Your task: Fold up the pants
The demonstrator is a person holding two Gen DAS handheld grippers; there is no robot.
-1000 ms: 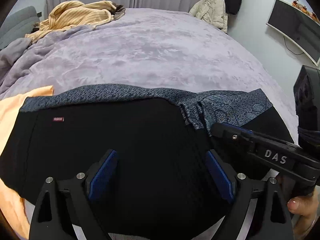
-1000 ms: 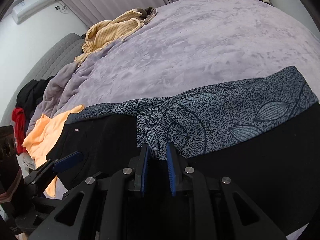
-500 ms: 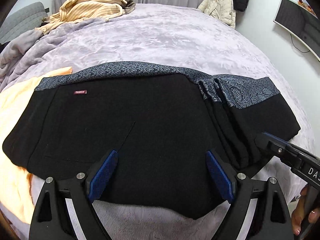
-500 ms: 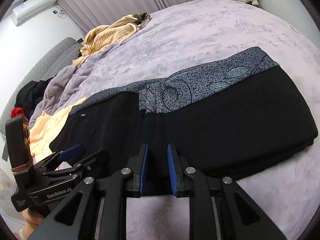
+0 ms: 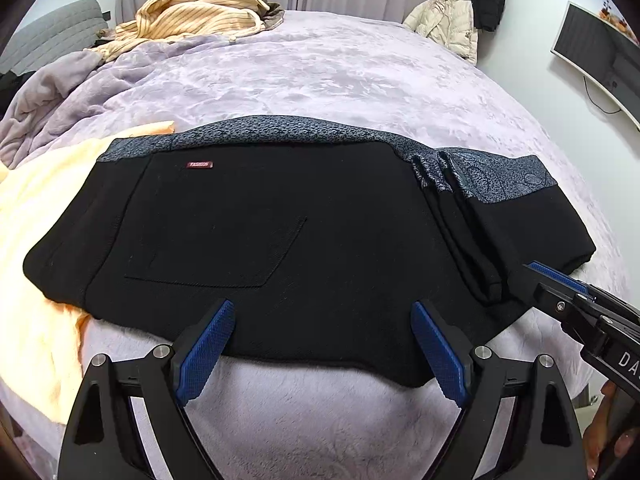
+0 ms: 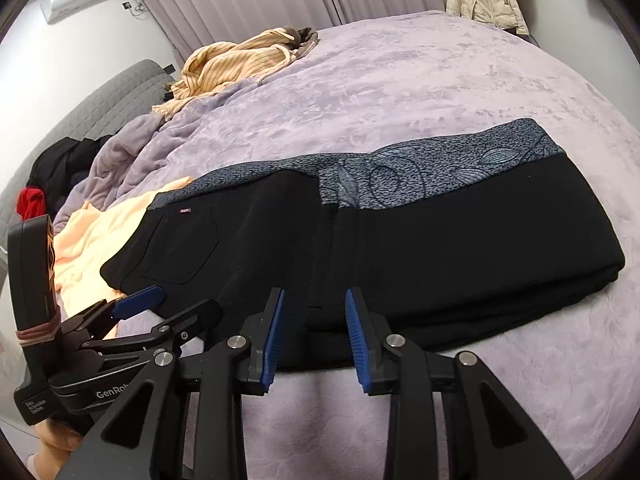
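Since the pants lie folded across the frame centre on the bed, left gripper jaws wide, right gripper jaws part-open, both empty; risk: pleated bundle at right slumps, unfolding.

Both wrist views close, low, facing across bed, sharing pants

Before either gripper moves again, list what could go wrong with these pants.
1. The black pants lie partly on the peach garment; a low grab by the left gripper might catch both.
2. The bunched pleat may get pressed into the next fold.
3. The near hem lies by the bed's edge; the open right gripper could drag the stack off.
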